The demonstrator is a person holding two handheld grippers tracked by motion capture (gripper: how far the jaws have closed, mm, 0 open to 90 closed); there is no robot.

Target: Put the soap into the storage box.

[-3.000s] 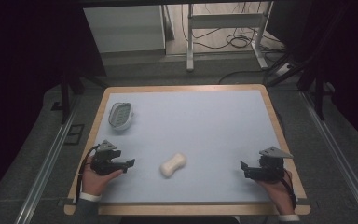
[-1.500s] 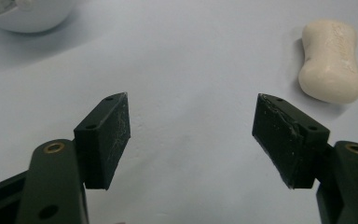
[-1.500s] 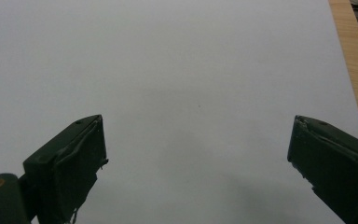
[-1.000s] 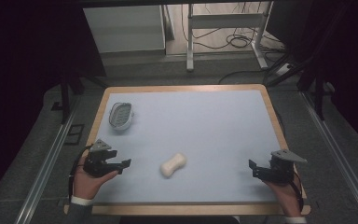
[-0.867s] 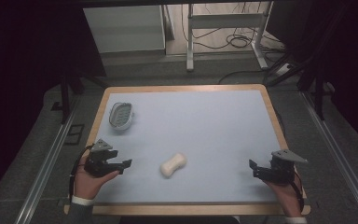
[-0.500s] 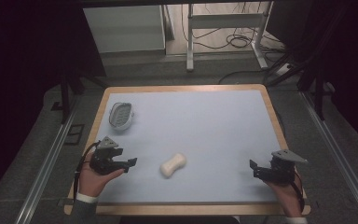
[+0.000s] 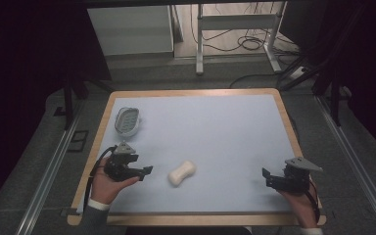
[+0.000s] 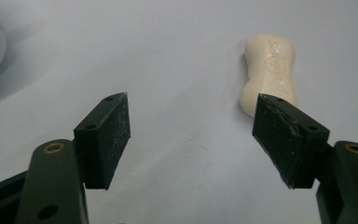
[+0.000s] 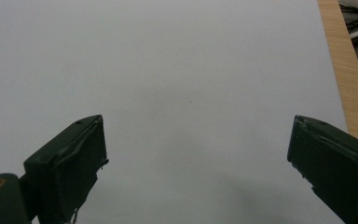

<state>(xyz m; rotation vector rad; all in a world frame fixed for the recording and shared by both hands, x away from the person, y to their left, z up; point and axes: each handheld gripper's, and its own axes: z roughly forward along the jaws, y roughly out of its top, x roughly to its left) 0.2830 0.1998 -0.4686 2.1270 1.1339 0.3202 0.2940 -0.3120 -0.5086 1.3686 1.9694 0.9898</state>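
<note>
A cream bar of soap (image 7: 182, 173) with a pinched waist lies on the pale blue table top, near the front and left of centre. My left gripper (image 7: 144, 171) sits just left of it, held in a hand, its jaws wide open and empty. In the left gripper view the soap (image 8: 269, 71) lies ahead and to the right, just beyond the right jaw, and the left gripper (image 8: 193, 135) stands open. My right gripper (image 7: 266, 176) rests near the front right corner, open, with bare table between its jaws (image 9: 198, 158).
A small white soap dish (image 7: 127, 121) stands at the left of the table, behind my left gripper. The table has a wooden rim (image 7: 191, 93). Beyond it are a dark floor, cables and a metal stand (image 7: 237, 29).
My left gripper has moved right and a little forward, closer to the soap. The right gripper has barely shifted. The soap and dish have not moved.
</note>
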